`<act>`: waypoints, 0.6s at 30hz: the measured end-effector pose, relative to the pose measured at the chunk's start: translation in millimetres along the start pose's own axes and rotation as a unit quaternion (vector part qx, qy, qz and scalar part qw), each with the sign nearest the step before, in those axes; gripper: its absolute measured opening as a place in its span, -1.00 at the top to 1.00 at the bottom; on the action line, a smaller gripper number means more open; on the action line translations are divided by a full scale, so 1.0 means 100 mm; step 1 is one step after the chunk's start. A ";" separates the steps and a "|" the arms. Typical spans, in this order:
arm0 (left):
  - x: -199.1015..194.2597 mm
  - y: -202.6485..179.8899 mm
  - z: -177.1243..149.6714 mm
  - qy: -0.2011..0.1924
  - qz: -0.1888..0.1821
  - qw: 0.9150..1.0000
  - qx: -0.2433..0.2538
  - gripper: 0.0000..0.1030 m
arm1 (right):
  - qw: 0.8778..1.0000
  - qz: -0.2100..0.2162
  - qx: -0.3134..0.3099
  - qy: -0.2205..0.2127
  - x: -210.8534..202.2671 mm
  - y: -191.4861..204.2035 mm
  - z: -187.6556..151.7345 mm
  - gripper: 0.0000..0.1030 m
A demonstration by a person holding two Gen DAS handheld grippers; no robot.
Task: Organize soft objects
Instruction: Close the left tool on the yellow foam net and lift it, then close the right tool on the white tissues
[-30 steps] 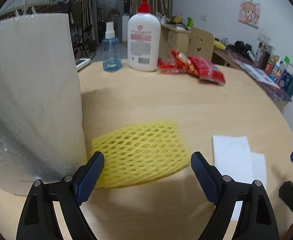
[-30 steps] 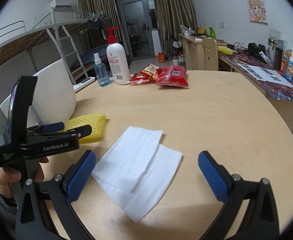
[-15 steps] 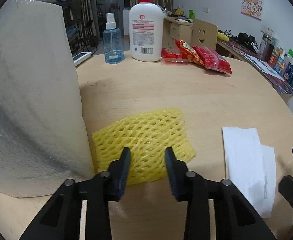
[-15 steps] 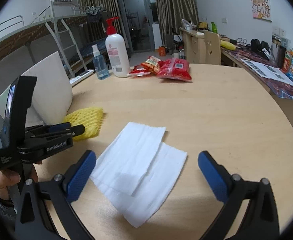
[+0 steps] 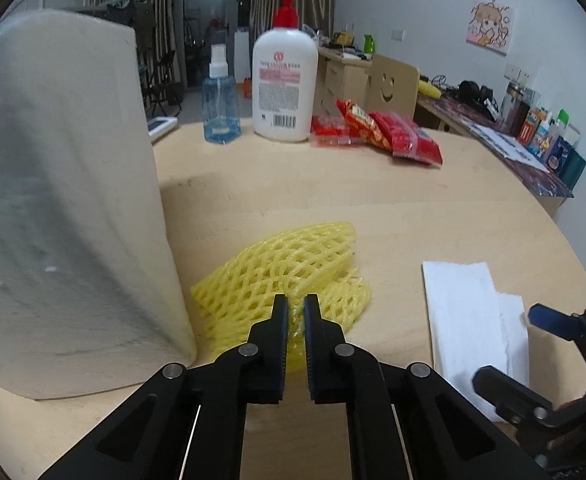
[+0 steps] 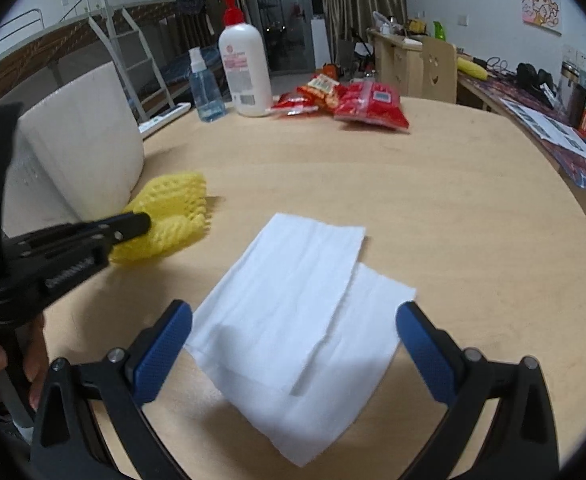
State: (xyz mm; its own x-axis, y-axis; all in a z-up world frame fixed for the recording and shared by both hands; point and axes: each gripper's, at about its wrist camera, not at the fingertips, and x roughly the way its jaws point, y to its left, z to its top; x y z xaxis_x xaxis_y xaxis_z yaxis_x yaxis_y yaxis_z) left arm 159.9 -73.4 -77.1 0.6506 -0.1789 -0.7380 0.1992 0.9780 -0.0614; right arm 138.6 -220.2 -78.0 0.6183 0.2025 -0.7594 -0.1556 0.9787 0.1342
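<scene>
A yellow foam net [image 5: 289, 268] lies on the wooden table beside a big white paper roll [image 5: 61, 200]. My left gripper [image 5: 296, 312] is shut on the net's near edge, and the net is bunched and folded up. In the right wrist view the net [image 6: 173, 208] and the left gripper [image 6: 143, 222] show at the left. My right gripper [image 6: 293, 336] is open over white tissue sheets [image 6: 301, 304], which also show in the left wrist view [image 5: 469, 312]. The right gripper [image 5: 549, 320] shows there at the right edge.
At the table's far side stand a white pump bottle [image 5: 285, 84], a blue spray bottle [image 5: 221, 104] and red snack packets [image 5: 377, 132]. The paper roll [image 6: 81, 140] stands close to the left of the net. A cluttered desk [image 5: 513, 136] runs along the right.
My left gripper closed from wide open onto the yellow net's near edge and the net has bunched and lifted. My right gripper stayed open and came lower over the tissues.
</scene>
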 end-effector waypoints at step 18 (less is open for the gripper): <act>-0.34 0.11 -0.08 -0.039 -0.014 0.999 0.015 0.84 | 0.998 -0.052 -0.018 0.031 0.10 0.17 -0.05 -0.42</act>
State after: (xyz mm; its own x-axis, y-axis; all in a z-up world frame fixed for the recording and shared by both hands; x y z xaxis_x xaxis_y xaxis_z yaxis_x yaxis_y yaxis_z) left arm 134.0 -55.4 -58.4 0.6993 -0.2148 -0.6817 0.2388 0.9692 -0.0605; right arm 138.2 -201.9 -86.1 0.5836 0.0958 -0.8064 -0.1216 0.9921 0.0299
